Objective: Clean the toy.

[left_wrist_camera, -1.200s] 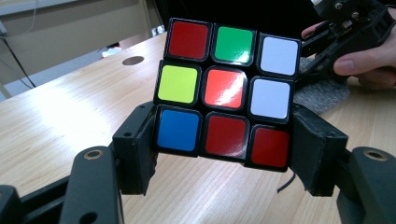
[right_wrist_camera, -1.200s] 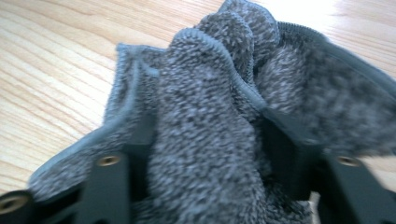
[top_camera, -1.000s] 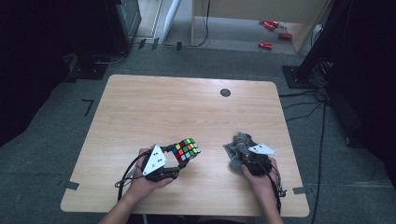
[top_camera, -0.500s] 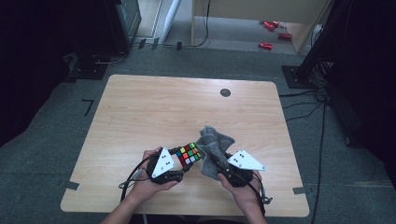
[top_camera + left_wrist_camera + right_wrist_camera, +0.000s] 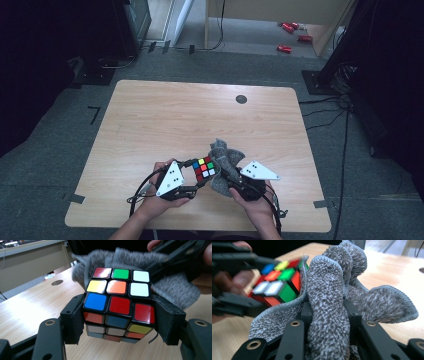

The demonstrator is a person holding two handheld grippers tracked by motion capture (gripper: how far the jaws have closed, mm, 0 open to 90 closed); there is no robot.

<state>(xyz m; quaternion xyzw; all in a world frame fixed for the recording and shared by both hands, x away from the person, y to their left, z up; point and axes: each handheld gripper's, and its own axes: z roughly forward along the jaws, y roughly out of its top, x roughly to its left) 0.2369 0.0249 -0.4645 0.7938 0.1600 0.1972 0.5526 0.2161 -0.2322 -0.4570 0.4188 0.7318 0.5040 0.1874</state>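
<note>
Wiping a puzzle cube (image 5: pixel 204 168) with a grey cloth (image 5: pixel 226 161) is the step in hand, as a person at a wooden table (image 5: pixel 150 120) is bringing the two together near its front edge. The left gripper (image 5: pixel 186 176) is holding the cube clamped between its two black jaws, one pad pressing on each side, as the left gripper view is showing; the cube (image 5: pixel 119 303) is sitting clear of the tabletop there, its top face turned toward the camera. The right gripper (image 5: pixel 231 181), just right of the cube, is keeping a bunched fold of the cloth pinched between its jaws, which have just been easing apart slightly with the fabric between them; in the right gripper view the cloth (image 5: pixel 329 305) is rising in thick folds and touching the cube's (image 5: pixel 279 281) near side. The cloth is wrapping around the cube's right and far faces, while the top face is lying bare. Judging from this, the wipe is only beginning, and the next move is calling for the right hand to be dragging the cloth across the bare faces while the left is keeping the cube steady or turning it.
</note>
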